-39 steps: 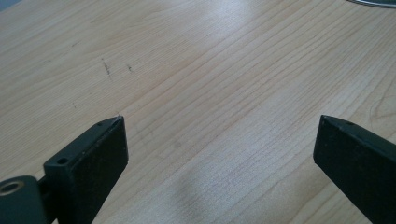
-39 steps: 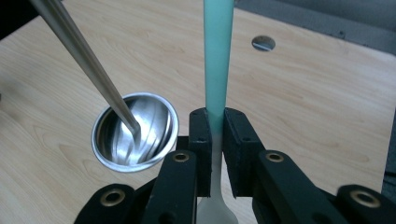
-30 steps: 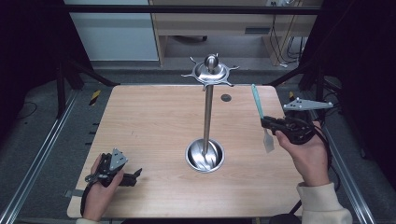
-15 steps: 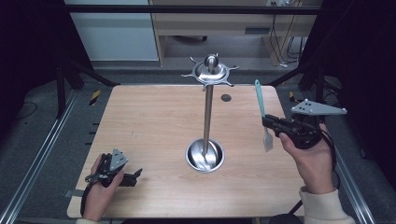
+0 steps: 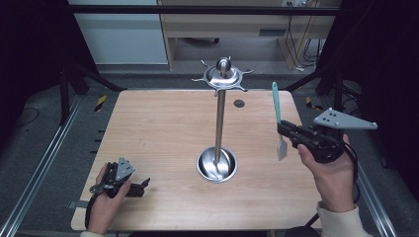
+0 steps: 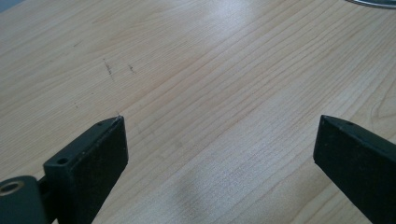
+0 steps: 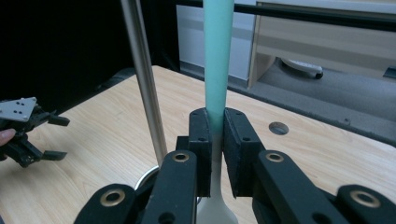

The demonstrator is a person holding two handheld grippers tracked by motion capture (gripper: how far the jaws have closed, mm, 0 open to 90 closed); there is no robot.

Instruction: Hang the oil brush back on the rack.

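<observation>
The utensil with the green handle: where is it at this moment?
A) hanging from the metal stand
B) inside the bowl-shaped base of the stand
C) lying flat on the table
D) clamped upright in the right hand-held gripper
D: the right hand-held gripper is closed on the utensil, handle pointing up, above the table.

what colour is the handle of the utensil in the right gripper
Pale teal green, the utensil's handle shows best in the right gripper view, clamped between the jaws.

Table (image 5: 163, 128) lit bright, surroundings dark, pics sharp.

Wooden table (image 5: 163, 133); steel stand (image 5: 217, 163) at centre.
</observation>
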